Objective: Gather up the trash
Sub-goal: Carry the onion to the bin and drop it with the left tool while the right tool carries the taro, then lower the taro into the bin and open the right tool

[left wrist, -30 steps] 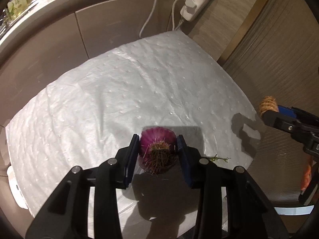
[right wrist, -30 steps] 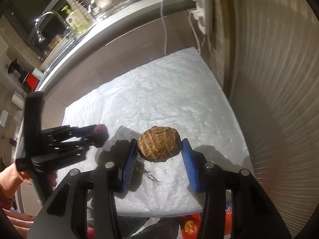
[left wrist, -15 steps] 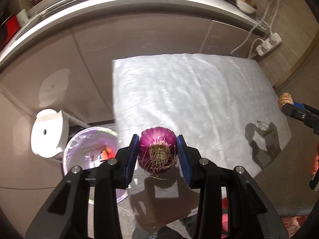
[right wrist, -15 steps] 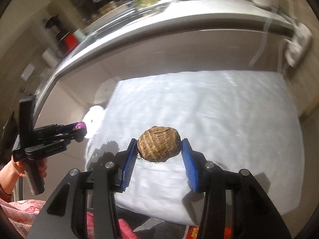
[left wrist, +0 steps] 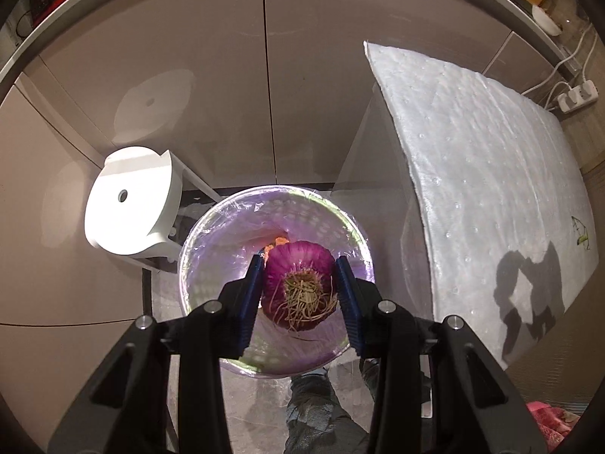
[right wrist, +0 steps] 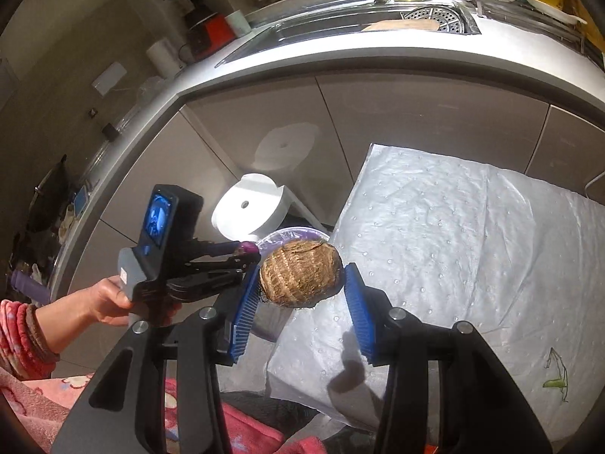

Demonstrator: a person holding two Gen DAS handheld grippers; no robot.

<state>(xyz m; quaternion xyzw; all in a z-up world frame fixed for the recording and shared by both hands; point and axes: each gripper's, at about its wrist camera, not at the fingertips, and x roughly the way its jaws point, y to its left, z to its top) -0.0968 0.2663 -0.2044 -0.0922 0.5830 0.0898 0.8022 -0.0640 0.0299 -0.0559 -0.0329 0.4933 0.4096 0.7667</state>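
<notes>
left tool [left wrist: 298,291] clamps red onion [left wrist: 298,283] above bin [left wrist: 189,265] | right tool [right wrist: 300,302] grips taro [right wrist: 300,278]

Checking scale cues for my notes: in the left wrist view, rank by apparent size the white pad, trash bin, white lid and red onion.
1. White pad
2. Trash bin
3. White lid
4. Red onion, though held close to the camera, so it looks larger than it is.

A purple onion [left wrist: 298,283] with tan roots, a brown ribbed taro [right wrist: 300,278], a white dimpled mat [left wrist: 491,174].
</notes>
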